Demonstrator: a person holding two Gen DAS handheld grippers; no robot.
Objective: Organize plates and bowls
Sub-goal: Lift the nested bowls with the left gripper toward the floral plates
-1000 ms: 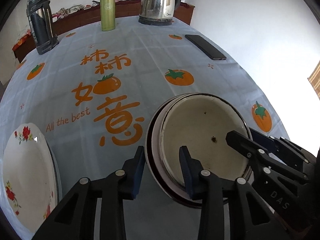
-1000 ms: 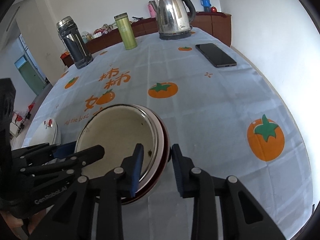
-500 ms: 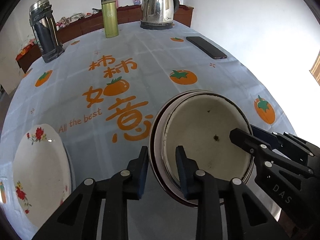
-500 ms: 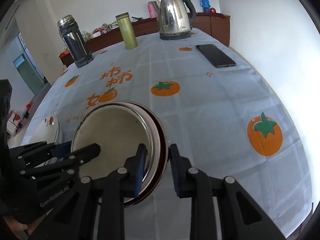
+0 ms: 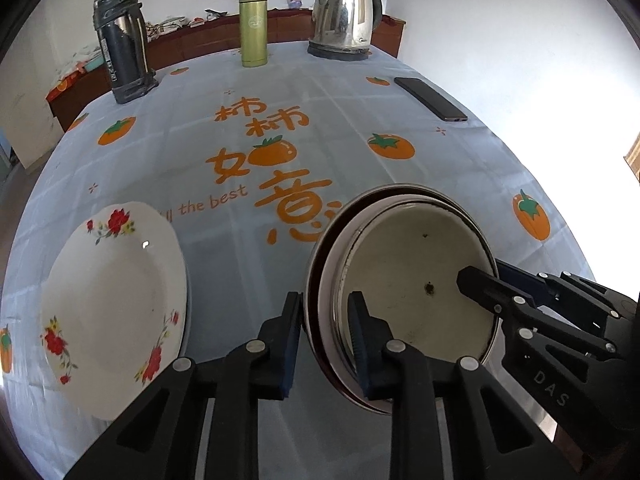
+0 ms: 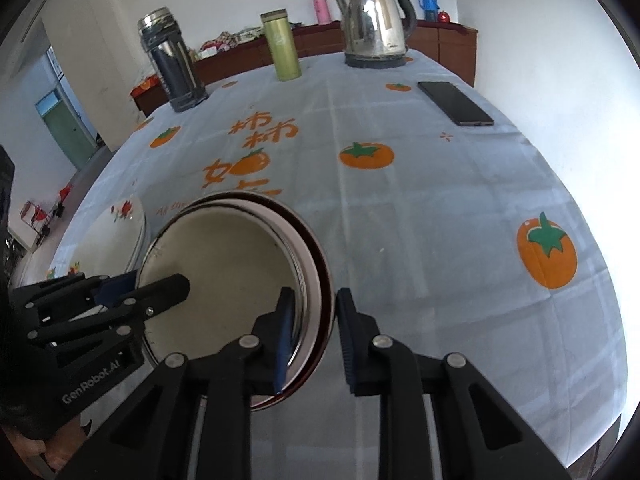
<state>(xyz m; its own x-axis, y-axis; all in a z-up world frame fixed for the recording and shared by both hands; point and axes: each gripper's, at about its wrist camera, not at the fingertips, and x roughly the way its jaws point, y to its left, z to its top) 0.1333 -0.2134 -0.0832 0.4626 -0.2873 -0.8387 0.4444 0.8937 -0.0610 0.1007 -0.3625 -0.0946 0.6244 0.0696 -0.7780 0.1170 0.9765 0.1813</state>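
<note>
Between the fingers of the left gripper we find the near-left rim of the stacked bowls: a cream enamel bowl nested in a wider, dark-rimmed one. Its jaws have just been closing and stand narrow, one pad outside the outer rim and one inside the inner bowl. We cannot tell whether the pads already press on the metal.

Opposite, the right gripper straddles the far-right rim of the same stack. Its jaws have likewise been closing; the inner pad sits against the inner wall, and a thin gap seems to remain at the outer pad.

Step in hand, as we judge it: a two-sided grasp of the bowl stack, not yet secured. The stack appears to rest on the tablecloth.

Next move, in our judgement: finish closing both sides until the pads bite evenly, then lift level so the nested bowls do not slip apart or tilt.

Outward from the grippers: the floral plate lies to the left of the stack, near it but apart. It is a likely companion item for sorting. Well beyond, at the table's far edge, stand a dark flask, a green tumbler and a steel kettle; a phone lies on the far right.
</note>
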